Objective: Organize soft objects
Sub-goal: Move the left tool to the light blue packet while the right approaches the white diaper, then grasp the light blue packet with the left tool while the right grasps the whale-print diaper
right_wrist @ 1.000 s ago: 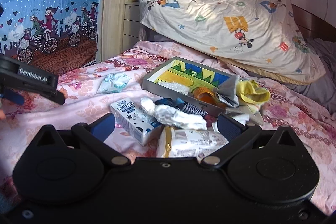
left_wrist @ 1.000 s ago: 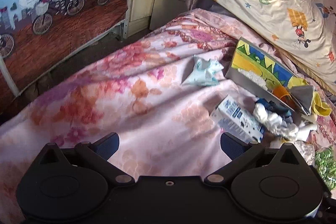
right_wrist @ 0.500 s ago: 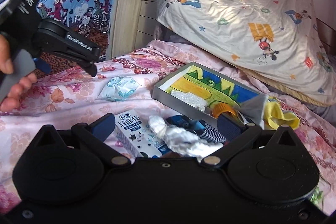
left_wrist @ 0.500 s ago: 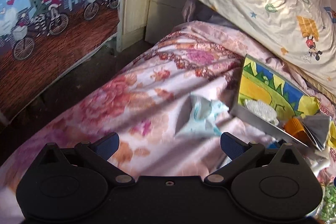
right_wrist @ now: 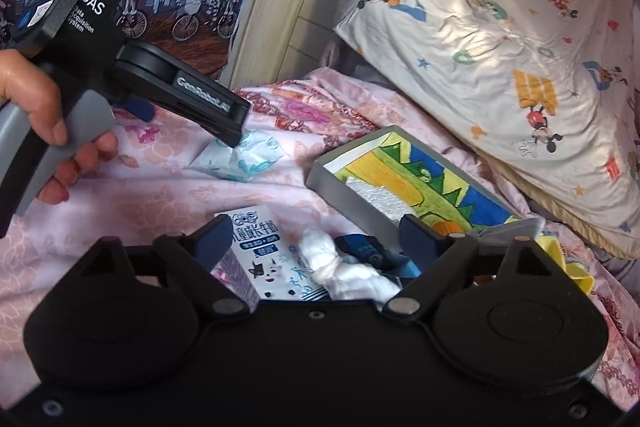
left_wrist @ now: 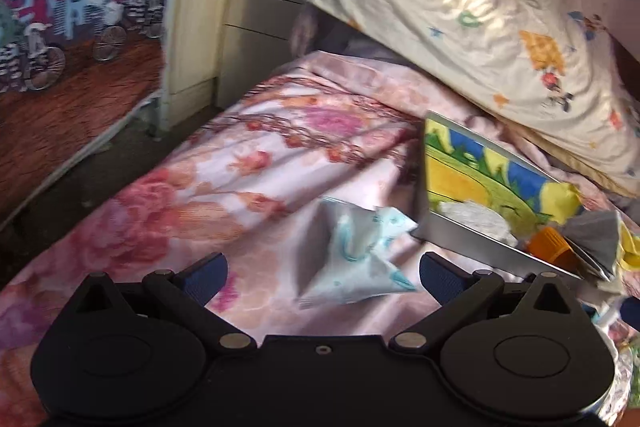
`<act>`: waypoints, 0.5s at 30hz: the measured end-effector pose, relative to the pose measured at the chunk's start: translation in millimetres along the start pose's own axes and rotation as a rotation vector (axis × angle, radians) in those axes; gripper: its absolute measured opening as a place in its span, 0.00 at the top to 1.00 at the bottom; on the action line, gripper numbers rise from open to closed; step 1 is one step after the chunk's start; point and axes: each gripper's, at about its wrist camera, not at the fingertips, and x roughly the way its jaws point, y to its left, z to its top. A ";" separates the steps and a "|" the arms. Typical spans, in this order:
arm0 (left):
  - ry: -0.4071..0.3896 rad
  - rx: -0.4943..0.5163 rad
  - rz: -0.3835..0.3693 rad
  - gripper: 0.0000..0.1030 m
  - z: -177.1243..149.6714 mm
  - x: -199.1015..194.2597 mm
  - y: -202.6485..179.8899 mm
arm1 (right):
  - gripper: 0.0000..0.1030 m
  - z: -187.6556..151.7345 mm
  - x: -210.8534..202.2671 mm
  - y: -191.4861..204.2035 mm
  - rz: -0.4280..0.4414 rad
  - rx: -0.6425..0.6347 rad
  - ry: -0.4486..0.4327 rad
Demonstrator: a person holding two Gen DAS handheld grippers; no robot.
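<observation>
While both our tools gape empty, the left tool (left_wrist: 323, 277) hovers over a pale crumpled cloth (left_wrist: 356, 259) beside the gray box (left_wrist: 472, 239) on the bed (left_wrist: 224, 187).

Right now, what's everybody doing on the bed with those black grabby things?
A person is tidying soft things on the flowered bedspread. The left gripper is open and reaching around a light blue crumpled cloth, not yet grasping it. The right gripper hangs open over a white rolled cloth and a milk carton, beside the colourful tray.
</observation>
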 end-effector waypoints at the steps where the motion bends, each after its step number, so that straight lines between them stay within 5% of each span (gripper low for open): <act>1: 0.000 0.012 -0.012 0.02 -1.6 2.1 -1.9 | 0.23 0.5 3.5 0.8 -0.001 0.000 0.007; 15: 0.015 0.016 -0.118 0.20 -4.4 23.4 -2.0 | 0.54 -6.0 44.7 0.3 -0.052 -0.011 0.131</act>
